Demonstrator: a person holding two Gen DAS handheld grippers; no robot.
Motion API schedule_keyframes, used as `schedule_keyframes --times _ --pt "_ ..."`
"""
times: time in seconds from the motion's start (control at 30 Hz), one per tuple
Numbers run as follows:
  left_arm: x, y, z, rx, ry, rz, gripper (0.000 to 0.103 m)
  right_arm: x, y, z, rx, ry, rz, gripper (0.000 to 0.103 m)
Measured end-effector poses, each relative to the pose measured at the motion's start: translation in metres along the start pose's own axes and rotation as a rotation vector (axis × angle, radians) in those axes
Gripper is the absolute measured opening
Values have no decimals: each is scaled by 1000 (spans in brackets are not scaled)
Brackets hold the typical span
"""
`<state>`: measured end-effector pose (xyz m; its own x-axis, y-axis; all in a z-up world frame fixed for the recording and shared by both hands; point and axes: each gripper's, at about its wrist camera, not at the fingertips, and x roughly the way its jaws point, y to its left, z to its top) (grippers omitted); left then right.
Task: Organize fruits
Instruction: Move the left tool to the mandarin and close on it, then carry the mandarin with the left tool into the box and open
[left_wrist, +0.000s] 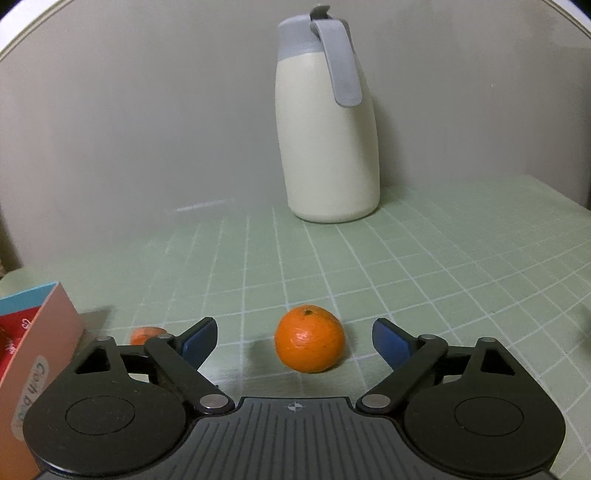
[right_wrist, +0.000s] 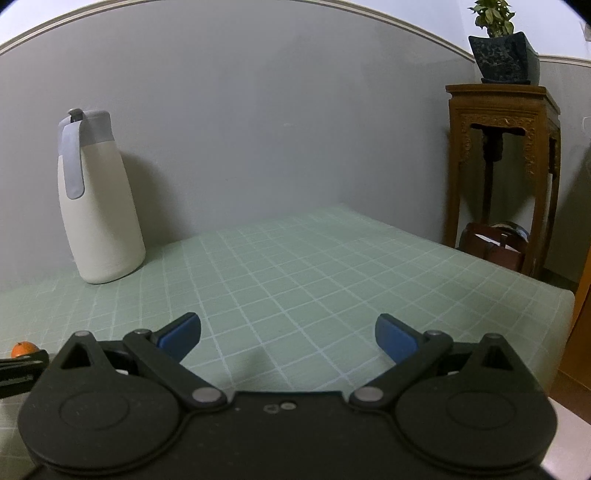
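A pale green gridded surface (right_wrist: 295, 266) is meeting a grey wall, a carved wooden stand (right_wrist: 506, 166) bearing a potted plant (right_wrist: 502, 51) beside it. A red box (left_wrist: 33, 350) is showing unreadable lettering. A cream thermos jug (left_wrist: 328, 147) is standing behind the mandarin (left_wrist: 309, 339), which is lying between the left gripper (left_wrist: 293, 338)'s wide-spread fingers, untouched. The right gripper (right_wrist: 288, 332) is gaping, holding nothing.

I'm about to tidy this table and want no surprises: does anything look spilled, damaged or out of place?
Nothing spilled or broken. The jug stands upright by the wall. One orange sits loose on the green mat, and a second orange bit peeks out behind the left claw; too hidden to judge.
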<state>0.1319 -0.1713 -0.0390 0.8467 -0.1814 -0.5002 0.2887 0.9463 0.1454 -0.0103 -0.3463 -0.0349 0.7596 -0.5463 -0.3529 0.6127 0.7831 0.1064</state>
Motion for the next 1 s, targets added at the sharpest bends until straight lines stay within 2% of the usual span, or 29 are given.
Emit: schedule_keyframes --times 0.07,0.2,0.37,0.43,0.57,0.77,1.0 --pt "2 0 1 -7 4 -9 86 -1 1 0 0 -1 5 101" --pt "12 0 3 -14 50 -36 65 -1 2 -1 -5 2 16 101" --pt "20 2 2 -38 89 -44 62 -1 1 1 4 6 22 101" --pt "21 2 3 -36 87 -56 53 -1 2 1 6 6 26 101" --pt "21 -3 4 -21 81 -57 44 -2 3 1 6 5 33 101" --pt "18 -2 2 -27 79 -68 43 -4 3 1 7 3 41 101" --pt "2 -3 2 -12 39 -71 43 -4 5 2 4 1 54 101"
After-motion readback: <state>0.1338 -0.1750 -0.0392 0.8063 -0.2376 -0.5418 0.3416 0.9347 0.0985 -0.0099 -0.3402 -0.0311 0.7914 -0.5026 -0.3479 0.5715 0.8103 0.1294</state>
